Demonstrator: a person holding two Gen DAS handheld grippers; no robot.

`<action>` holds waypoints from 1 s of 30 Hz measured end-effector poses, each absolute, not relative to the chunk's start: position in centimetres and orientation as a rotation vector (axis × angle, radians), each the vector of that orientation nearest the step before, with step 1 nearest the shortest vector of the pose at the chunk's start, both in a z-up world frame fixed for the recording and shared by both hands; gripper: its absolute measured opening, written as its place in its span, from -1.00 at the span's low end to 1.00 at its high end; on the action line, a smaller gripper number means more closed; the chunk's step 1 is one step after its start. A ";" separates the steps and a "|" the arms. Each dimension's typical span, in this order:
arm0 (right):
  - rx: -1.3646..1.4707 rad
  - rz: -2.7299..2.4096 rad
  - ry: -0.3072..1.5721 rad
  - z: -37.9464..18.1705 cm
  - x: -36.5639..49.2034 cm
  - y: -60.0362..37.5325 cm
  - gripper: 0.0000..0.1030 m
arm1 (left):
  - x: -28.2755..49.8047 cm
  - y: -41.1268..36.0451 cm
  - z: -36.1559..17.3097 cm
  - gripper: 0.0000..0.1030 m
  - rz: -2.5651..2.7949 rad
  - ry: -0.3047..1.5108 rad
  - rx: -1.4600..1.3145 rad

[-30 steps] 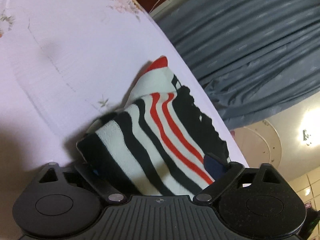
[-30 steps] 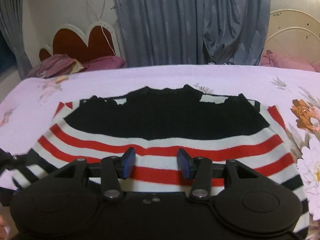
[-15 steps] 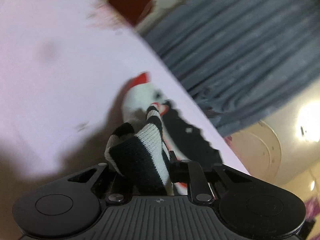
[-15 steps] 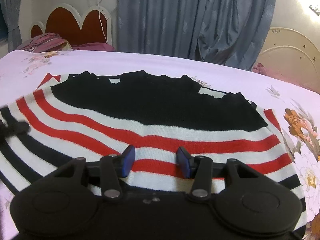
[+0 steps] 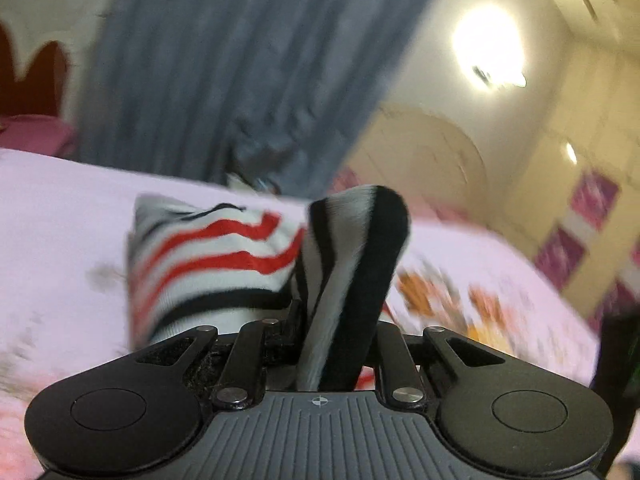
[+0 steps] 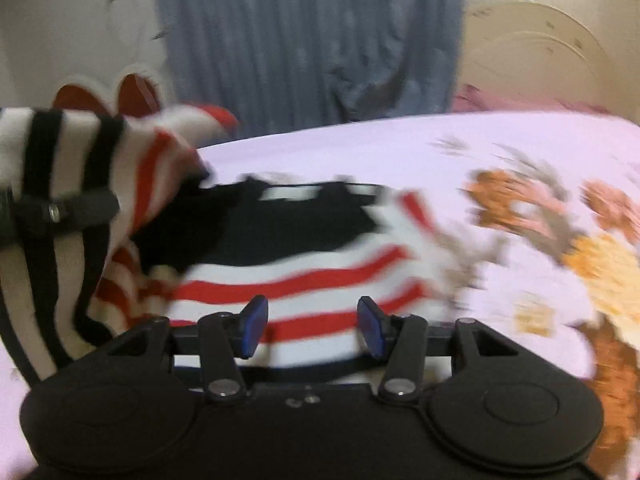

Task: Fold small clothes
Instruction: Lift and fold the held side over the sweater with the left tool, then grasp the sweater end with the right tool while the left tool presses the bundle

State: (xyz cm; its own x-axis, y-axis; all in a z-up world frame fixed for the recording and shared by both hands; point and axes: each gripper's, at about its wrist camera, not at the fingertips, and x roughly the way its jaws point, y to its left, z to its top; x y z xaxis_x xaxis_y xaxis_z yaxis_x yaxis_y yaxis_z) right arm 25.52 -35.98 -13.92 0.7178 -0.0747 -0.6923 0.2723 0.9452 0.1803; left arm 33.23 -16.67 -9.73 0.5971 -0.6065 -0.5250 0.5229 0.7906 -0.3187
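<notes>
A small knitted sweater (image 6: pixel 304 276) with black top and red, white and black stripes lies on the pink floral bedsheet (image 6: pixel 360 148). My left gripper (image 5: pixel 338 344) is shut on the sweater's striped left edge (image 5: pixel 352 264) and holds it lifted off the bed; the raised fold shows at the left of the right wrist view (image 6: pixel 60 184), with the left gripper (image 6: pixel 56 212) clamped across it. My right gripper (image 6: pixel 312 324) is open, its blue fingertips (image 6: pixel 254 320) over the sweater's lower striped hem, holding nothing.
Grey-blue curtains (image 6: pixel 304 40) hang behind the bed. A red scalloped headboard (image 6: pixel 108 96) stands at the back left. Orange flower prints (image 6: pixel 600 264) cover the sheet to the right. A white round headboard (image 6: pixel 540 60) is at the back right.
My left gripper closed on the sweater's left edge, lifted it off the bed and swung it up and to the right over the sweater. My right gripper stayed open over the hem.
</notes>
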 end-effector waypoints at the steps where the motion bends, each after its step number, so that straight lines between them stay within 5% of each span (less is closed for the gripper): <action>1: 0.297 -0.214 0.751 -13.9 24.9 -37.3 -0.07 | 32.7 -17.9 -10.4 -0.69 -0.674 0.680 -0.094; 5: 0.351 -0.253 0.758 -14.1 23.0 -41.1 -0.06 | 30.2 -21.0 -12.5 -0.45 -0.689 0.701 0.083; 7: 0.380 -0.247 0.742 -13.9 22.4 -42.4 -0.05 | 28.9 -21.5 -12.0 0.22 -0.727 0.688 0.124; 9: 0.432 -0.222 0.721 -13.3 22.2 -43.0 0.00 | 28.0 -21.9 -11.4 0.46 -0.761 0.689 0.152; 13: 0.547 -0.108 0.699 -12.1 23.5 -43.4 0.33 | 25.7 -20.8 -9.9 0.46 -0.783 0.699 0.164; 20: 0.640 0.068 0.842 -15.2 29.0 -40.1 0.39 | 25.3 -13.8 -6.6 0.46 -0.623 0.670 0.040; 26: 0.713 0.110 0.892 -17.5 31.2 -39.2 0.00 | 27.1 -8.9 -6.5 0.47 -0.452 0.664 -0.050; 30: 0.700 0.140 0.852 -16.6 30.8 -38.6 -0.58 | 28.8 -8.4 -7.4 0.47 -0.409 0.674 -0.075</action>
